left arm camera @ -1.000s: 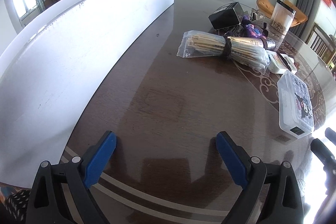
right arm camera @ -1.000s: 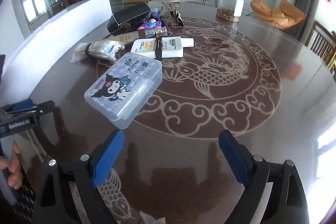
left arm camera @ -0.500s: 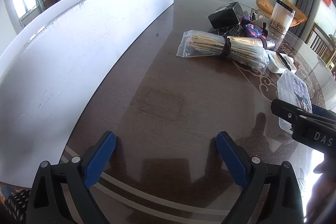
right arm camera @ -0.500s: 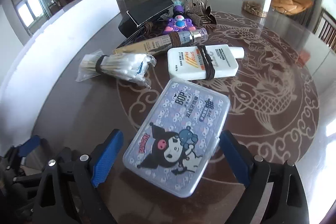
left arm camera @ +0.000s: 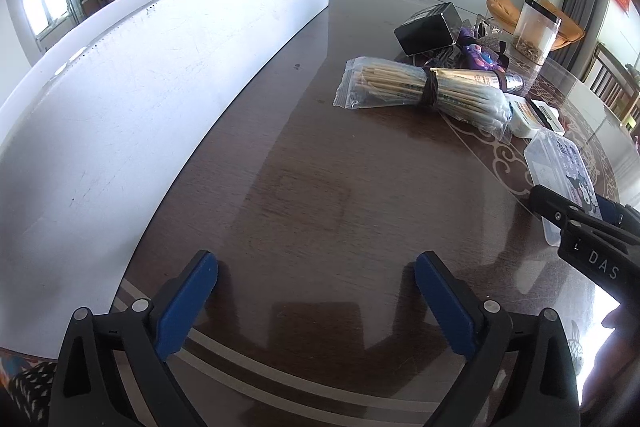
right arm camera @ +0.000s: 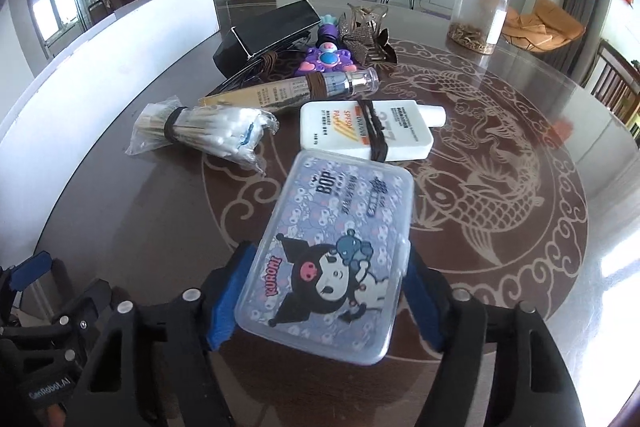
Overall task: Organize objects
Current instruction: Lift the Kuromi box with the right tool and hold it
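Now the right gripper [right arm camera: 326, 291] is closing on the clear plastic box [right arm camera: 334, 247] between its pads; squeeze evenly, lift level. The left gripper [left arm camera: 316, 301] stands apart, empty.

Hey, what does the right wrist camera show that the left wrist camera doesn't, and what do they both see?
Only the right wrist view shows the cartoon lid of the clear plastic case face-on, between the blue pads of the right hand-held gripper, whose jaws are closing on it, and the whole sunscreen bottle.

Only the left wrist view shows the left hand-held gripper open over bare table, along the white board.

Both show the bagged cotton swabs, the black box and the case.
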A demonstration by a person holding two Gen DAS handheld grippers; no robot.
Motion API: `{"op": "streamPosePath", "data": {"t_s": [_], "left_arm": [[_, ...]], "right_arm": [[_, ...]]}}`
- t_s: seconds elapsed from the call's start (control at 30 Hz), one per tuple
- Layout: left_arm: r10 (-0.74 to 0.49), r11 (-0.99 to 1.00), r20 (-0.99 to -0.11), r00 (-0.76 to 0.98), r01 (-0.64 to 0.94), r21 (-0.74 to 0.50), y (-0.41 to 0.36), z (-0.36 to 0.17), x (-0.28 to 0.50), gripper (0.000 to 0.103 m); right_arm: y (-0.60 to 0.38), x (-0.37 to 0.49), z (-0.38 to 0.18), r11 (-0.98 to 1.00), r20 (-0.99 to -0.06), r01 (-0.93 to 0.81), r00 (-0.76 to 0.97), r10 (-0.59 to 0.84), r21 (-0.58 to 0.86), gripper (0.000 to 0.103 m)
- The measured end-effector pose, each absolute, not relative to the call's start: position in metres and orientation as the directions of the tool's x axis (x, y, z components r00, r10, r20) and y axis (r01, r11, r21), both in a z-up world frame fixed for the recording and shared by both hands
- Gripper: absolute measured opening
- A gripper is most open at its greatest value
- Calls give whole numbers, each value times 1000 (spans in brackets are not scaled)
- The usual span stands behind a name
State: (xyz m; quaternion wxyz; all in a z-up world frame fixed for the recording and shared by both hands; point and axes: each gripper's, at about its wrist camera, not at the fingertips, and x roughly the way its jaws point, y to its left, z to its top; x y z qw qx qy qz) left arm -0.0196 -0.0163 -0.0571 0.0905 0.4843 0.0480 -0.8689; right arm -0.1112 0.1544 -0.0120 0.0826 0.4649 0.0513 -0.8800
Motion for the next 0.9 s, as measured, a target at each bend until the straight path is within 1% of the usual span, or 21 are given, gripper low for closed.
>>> {"op": "streamPosePath", "data": {"t_s": [0.1, 0.47, 0.57, 0.63, 0.7, 0.77, 0.8, 0.9], "left_arm": [[-111, -979, -850, -515, 204, 4, -16, -57, -19, 101], [-109, -980, -850, -515, 200, 5, -15, -57, -19, 101], [-109, -980, -850, -514, 201, 5, -14, -57, -19, 101], [-109, -980, -851, -514, 199, 5, -14, -57, -19, 101], [-106, -981, -851, -514, 194, 4, -13, -58, -19, 101], [-99, -983, -852, -514, 182, 4, -11, -58, -18, 101], [-93, -985, -852, -515, 172, 4, -9, -58, -18, 101], [-75, -991, -852, -517, 136, 5, -2, -58, -17, 101]], "right_arm": [[162, -109, -12, -980, -820, 197, -566, -90, -29, 61], [230, -86, -11, -989, -797, 132, -604, -28, -66, 61], [248, -80, -12, -992, -790, 113, -612, -27, -54, 62], [257, -78, -13, -994, -789, 105, -613, -37, -35, 65], [262, -77, -14, -995, -789, 102, -612, -51, -15, 73], [264, -76, -12, -994, -784, 108, -617, -69, 2, 75], [263, -76, -12, -994, -781, 114, -620, -76, 6, 79], [261, -77, -12, -992, -783, 126, -616, -87, 12, 81]]}}
